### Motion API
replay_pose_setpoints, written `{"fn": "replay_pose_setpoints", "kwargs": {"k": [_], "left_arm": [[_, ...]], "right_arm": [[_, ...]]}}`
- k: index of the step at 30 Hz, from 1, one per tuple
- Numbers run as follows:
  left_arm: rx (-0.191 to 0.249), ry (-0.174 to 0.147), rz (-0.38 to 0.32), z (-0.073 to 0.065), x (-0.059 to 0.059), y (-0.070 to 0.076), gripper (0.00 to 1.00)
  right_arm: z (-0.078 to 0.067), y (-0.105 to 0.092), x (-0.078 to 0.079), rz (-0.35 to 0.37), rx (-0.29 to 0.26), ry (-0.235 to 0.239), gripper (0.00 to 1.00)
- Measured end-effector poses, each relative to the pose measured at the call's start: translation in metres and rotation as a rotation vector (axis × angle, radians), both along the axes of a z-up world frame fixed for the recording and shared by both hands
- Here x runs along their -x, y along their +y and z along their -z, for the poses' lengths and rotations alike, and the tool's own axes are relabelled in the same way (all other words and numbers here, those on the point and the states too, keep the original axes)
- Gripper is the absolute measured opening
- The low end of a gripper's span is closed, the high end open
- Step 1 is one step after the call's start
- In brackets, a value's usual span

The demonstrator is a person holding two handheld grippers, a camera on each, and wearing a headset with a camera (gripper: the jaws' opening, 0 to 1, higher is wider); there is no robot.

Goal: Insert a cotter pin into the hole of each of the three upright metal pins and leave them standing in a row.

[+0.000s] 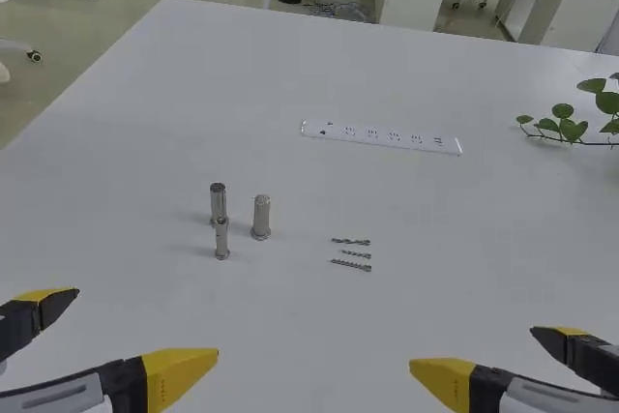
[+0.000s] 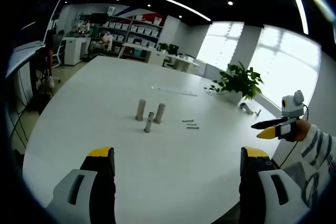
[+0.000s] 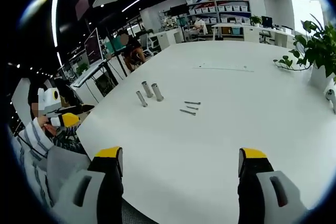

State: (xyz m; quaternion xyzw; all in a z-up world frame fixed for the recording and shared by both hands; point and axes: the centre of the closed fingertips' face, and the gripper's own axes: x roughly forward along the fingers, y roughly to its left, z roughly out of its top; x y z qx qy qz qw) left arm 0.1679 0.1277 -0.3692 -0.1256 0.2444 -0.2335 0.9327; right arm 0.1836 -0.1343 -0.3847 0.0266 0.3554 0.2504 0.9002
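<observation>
At the near edge of the white table (image 1: 145, 94): left gripper (image 1: 145, 324) and right gripper (image 1: 472, 350), jaws of both spread wide, gripping nothing. Farther out, three metal pins (image 1: 261, 216) upright in a tight cluster rather than a straight row, three cotter pins (image 1: 351, 252) lying loose near their right. Beyond those, a power strip (image 1: 382, 135) and a plant (image 1: 580, 118).

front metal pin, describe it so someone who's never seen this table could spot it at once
On the white table, between the power strip and the person, three metal pins stand clustered left of three small cotter pins. The front metal pin is the one nearest the person, and it looks slimmer than the two pins behind it.
</observation>
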Motion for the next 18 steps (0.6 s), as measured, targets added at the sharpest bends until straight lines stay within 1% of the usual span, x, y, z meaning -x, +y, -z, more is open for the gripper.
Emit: {"fn": "replay_pose_setpoints", "kwargs": {"k": [2, 4, 6, 9, 11, 13, 15, 16, 18], "left_arm": [[0.001, 0.004, 0.002, 0.0, 0.001, 0.001, 0.99], [-0.017, 0.009, -0.002, 0.001, 0.0, 0.007, 0.99], [-0.03, 0.007, -0.005, 0.0, -0.001, 0.013, 0.99], [-0.043, 0.005, 0.025, -0.004, 0.001, 0.015, 0.99], [-0.046, 0.009, 0.038, -0.005, 0.002, 0.015, 0.99], [-0.059, 0.004, 0.04, -0.006, 0.002, 0.016, 0.99], [-0.063, 0.002, 0.039, -0.007, 0.002, 0.017, 0.99], [-0.064, 0.0, 0.038, -0.007, 0.002, 0.017, 0.99], [-0.082, -0.005, 0.052, -0.008, 0.004, 0.016, 0.99]], "right_arm": [[-0.004, 0.004, -0.001, -0.005, -0.022, -0.018, 0.91], [-0.006, 0.007, -0.001, -0.007, -0.037, -0.027, 0.92], [-0.005, 0.008, -0.001, -0.012, -0.029, -0.024, 0.93], [-0.003, 0.007, -0.001, -0.019, -0.003, -0.022, 0.93], [-0.003, 0.007, -0.002, -0.017, -0.008, -0.023, 0.93], [-0.004, 0.008, -0.002, -0.01, -0.026, -0.022, 0.93], [-0.002, 0.008, -0.002, -0.006, -0.042, -0.003, 0.92], [-0.001, 0.008, -0.002, -0.005, -0.042, 0.001, 0.92], [0.001, 0.006, -0.001, -0.003, -0.028, 0.006, 0.92]]}}
